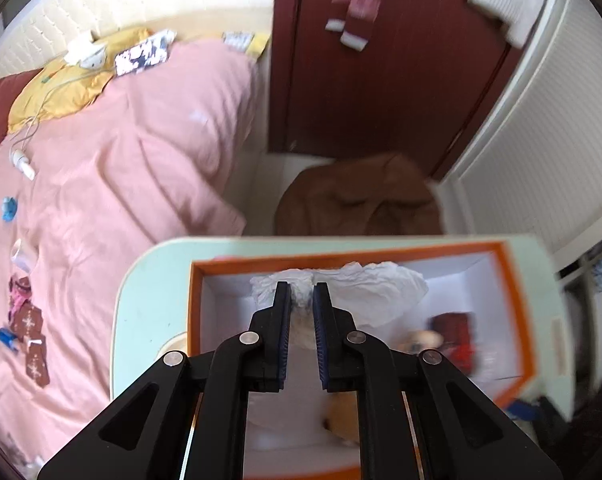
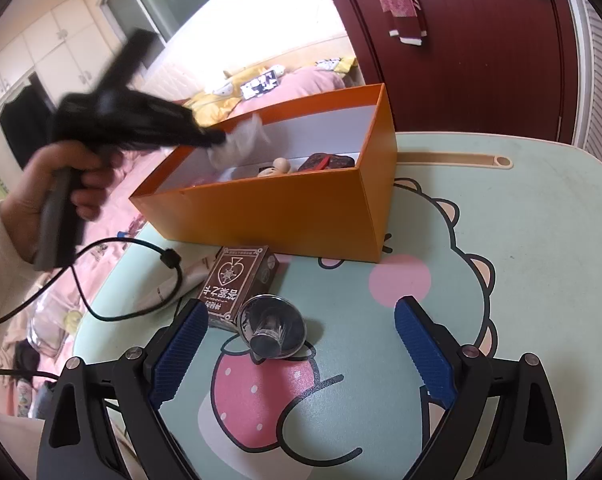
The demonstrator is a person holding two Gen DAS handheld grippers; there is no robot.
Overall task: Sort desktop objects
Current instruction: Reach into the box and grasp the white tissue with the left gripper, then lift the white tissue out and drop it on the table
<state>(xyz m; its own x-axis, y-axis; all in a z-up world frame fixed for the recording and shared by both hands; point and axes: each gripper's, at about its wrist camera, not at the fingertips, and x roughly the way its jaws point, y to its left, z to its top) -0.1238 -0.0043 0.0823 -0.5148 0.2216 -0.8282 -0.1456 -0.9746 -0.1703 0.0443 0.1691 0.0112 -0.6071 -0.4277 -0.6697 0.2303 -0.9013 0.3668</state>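
Left wrist: left gripper over the orange box, jaws nearly together, pinching white tissue; judged mid-deposit, next let go. Red item at 4 o'clock inside.

Right wrist: right gripper spread, empty; metal funnel between jaws, card box at 11 o'clock.

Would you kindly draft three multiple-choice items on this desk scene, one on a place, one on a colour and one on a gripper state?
1. Where does the brown card box lie?
A. Inside the orange box
B. On the table, in front of the orange box
C. On the bed

2. What colour is the outside of the storage box?
A. Orange
B. Green
C. White

3. How does the right gripper stand?
A. Shut on the metal funnel
B. Shut on nothing
C. Open

Answers: 1 B, it lies on the table beside the metal funnel; 2 A, its walls are orange; 3 C, its blue pads stand wide apart.
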